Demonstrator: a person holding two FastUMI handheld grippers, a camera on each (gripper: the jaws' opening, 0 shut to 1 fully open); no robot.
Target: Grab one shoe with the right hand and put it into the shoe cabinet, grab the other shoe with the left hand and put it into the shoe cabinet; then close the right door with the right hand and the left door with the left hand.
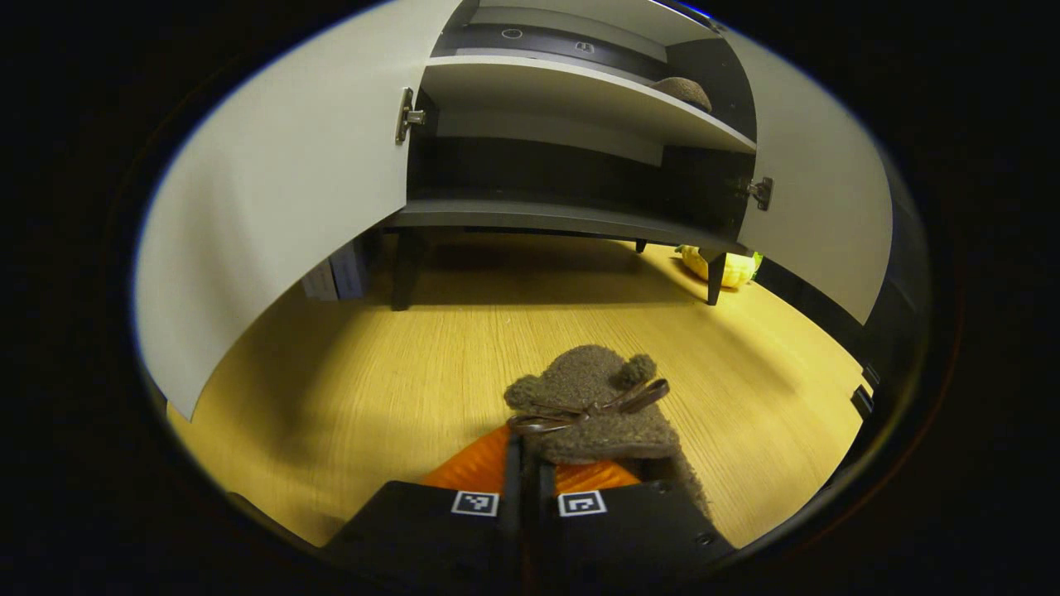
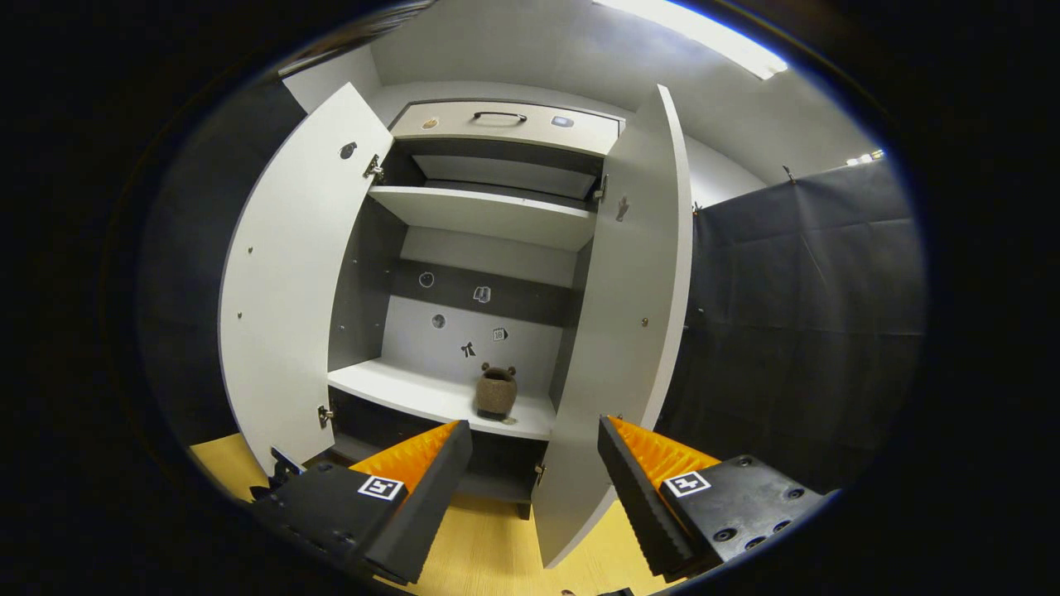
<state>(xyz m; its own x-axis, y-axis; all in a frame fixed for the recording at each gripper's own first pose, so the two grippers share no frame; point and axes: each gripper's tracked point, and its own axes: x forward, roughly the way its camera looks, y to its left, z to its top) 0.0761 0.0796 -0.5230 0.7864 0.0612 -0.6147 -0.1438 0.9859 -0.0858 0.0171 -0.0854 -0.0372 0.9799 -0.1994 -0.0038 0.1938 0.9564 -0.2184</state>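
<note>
Left hand-held gripper (image 1: 525, 476) first: we see its two fingers drawn almost together at the bottom of the left gripper view, pinching the rear edge of a brown fuzzy slipper-style shoe with a thin brown ribbon bow (image 1: 592, 406). That shoe sits low over the yellow wood-grain floor (image 1: 397, 372), in front of the cabinet. Beyond it we note the white shoe cabinet with dark interior (image 1: 571, 149), raised on short dark legs, its white left door (image 1: 281, 215) swung open toward us and its white right door (image 1: 816, 207) open as well. On the white shelf (image 1: 580, 99), toward the right end, we make out the second brown fuzzy shoe (image 1: 683, 91). A yellow object (image 1: 720, 266) lies on the floor behind the right front leg; we cannot tell what it is.

Right hand-held gripper (image 2: 534, 480): we see its fingers spread wide with nothing between them, facing the open cabinet. Between the two open doors, the second shoe stands on the lower white shelf, toward its right side. Black cloth wall (image 2: 795, 331) hangs to the right.
</note>
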